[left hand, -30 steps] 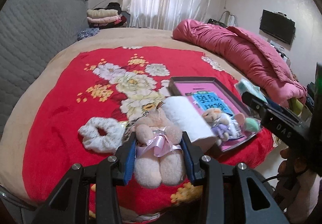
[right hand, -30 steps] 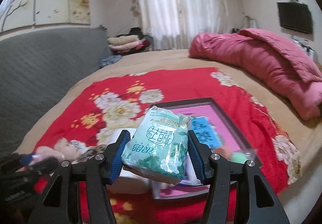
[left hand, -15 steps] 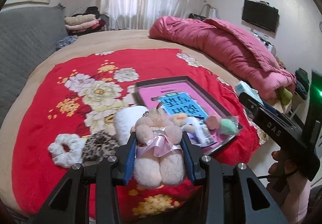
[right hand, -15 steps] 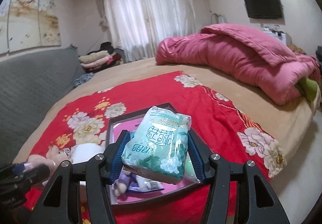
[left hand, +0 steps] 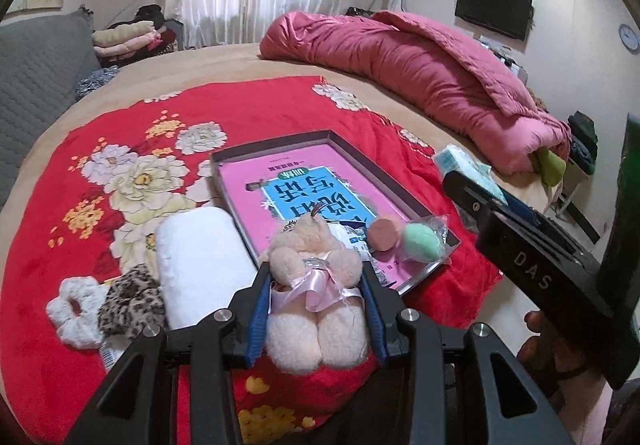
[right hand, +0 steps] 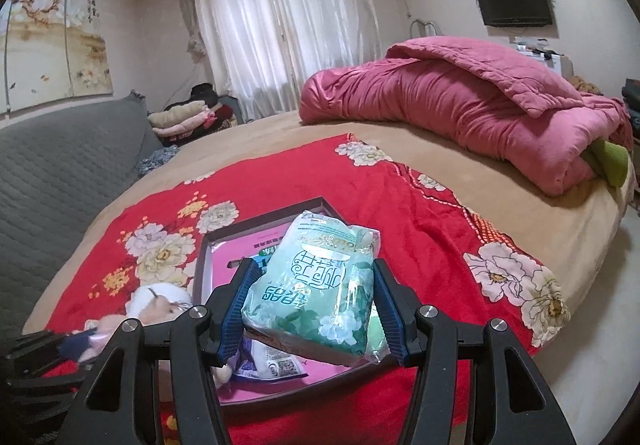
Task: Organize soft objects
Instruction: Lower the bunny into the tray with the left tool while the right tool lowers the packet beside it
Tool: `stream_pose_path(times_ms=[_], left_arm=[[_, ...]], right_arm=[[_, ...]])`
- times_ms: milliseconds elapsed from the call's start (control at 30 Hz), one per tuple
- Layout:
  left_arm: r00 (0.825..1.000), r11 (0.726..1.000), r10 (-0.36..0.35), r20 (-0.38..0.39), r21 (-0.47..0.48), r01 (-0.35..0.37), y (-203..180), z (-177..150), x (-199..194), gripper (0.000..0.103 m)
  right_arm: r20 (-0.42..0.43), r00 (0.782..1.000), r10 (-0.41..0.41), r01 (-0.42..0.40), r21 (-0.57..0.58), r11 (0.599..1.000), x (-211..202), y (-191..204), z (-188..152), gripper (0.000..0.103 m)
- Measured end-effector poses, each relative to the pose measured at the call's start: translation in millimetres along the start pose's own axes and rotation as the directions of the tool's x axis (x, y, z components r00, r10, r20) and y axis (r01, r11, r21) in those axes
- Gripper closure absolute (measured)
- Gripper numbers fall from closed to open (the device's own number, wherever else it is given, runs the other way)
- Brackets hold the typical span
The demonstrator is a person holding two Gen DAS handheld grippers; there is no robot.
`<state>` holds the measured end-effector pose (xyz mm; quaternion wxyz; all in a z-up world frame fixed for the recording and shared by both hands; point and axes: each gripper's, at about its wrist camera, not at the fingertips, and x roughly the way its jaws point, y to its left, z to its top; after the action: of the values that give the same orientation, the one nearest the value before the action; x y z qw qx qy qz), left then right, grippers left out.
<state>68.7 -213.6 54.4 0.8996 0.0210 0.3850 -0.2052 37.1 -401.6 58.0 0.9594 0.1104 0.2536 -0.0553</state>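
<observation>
The right gripper (left hand: 532,241), at three o'clock in the left wrist view, bears the white letters "DAS". The pink-and-blue book cover (left hand: 316,197) in the tray carries large inverted Chinese characters; the tissue pack (right hand: 316,281) carries Chinese characters too.

Cream plush bear (left hand: 316,285) with pink ribbon, mint-green floral tissue pack (right hand: 316,285), red blanket (left hand: 120,133) with white flowers, leopard-print scrunchie (left hand: 130,303), pink-lined tray (left hand: 256,155).
</observation>
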Motion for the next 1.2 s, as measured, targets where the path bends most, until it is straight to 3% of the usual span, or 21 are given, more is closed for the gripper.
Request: stream_pose_path(times_ms=[533, 833, 1200], left_arm=[[0.997, 0.998, -0.057, -0.061, 0.012, 0.058, -20, 16, 59, 0.061], [0.993, 0.996, -0.048, -0.106, 0.069, 0.056, -33, 12, 88, 0.060], [0.988, 0.998, -0.050, -0.144, 0.039, 0.057, -21, 2, 103, 0.060]], right_arm=[[-0.021, 0.998, -0.055, 0.057, 0.064, 0.996, 15, -31, -5, 0.044], [-0.061, 0.998, -0.026, 0.029, 0.052, 0.998, 31, -34, -8, 0.044], [-0.130, 0.991, -0.019, 0.019, 0.000, 1.000, 57, -23, -15, 0.044]])
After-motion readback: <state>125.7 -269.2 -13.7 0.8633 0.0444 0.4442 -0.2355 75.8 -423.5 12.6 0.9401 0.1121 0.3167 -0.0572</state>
